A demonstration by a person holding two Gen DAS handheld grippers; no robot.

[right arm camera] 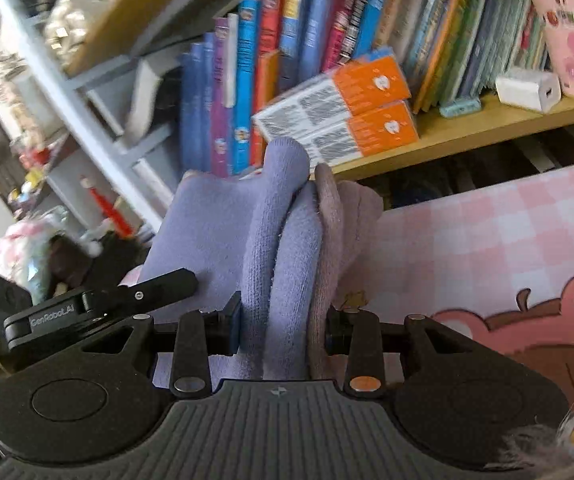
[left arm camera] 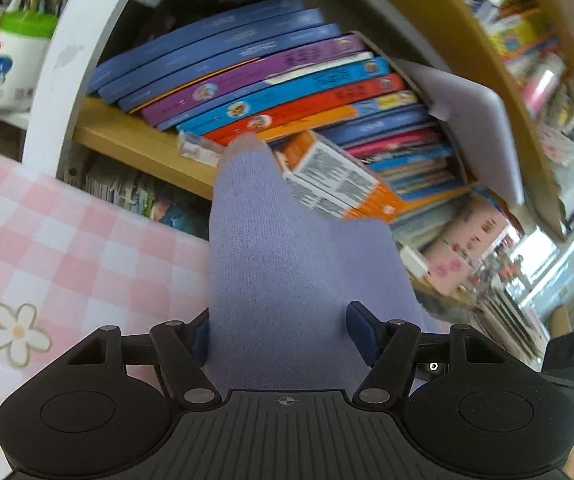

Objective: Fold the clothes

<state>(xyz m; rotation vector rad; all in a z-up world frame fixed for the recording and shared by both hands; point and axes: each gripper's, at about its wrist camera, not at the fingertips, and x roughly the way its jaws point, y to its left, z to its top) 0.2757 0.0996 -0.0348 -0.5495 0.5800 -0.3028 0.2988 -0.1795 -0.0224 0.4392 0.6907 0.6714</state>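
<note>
A lavender knit garment [left arm camera: 271,248] rises straight up from between the blue-padded fingers of my left gripper [left arm camera: 281,334], which is shut on it. In the right wrist view the same garment [right arm camera: 207,232] is bunched in thick folds, with a greyer-pink layer [right arm camera: 339,216] on the right side. My right gripper [right arm camera: 281,330] is shut on that bunch. The left gripper's black body [right arm camera: 99,304] shows from the side, close on the left and touching the cloth. Both grippers hold the garment up above the table.
A table with a pink checked cover [left arm camera: 47,240] [right arm camera: 487,240] lies below. Directly ahead stands a bookshelf [left arm camera: 135,144] packed with books, with two orange boxes [right arm camera: 351,112] and a white charger [right arm camera: 527,90] on its wooden board. A green-lidded tub [left arm camera: 11,68] stands at the far left.
</note>
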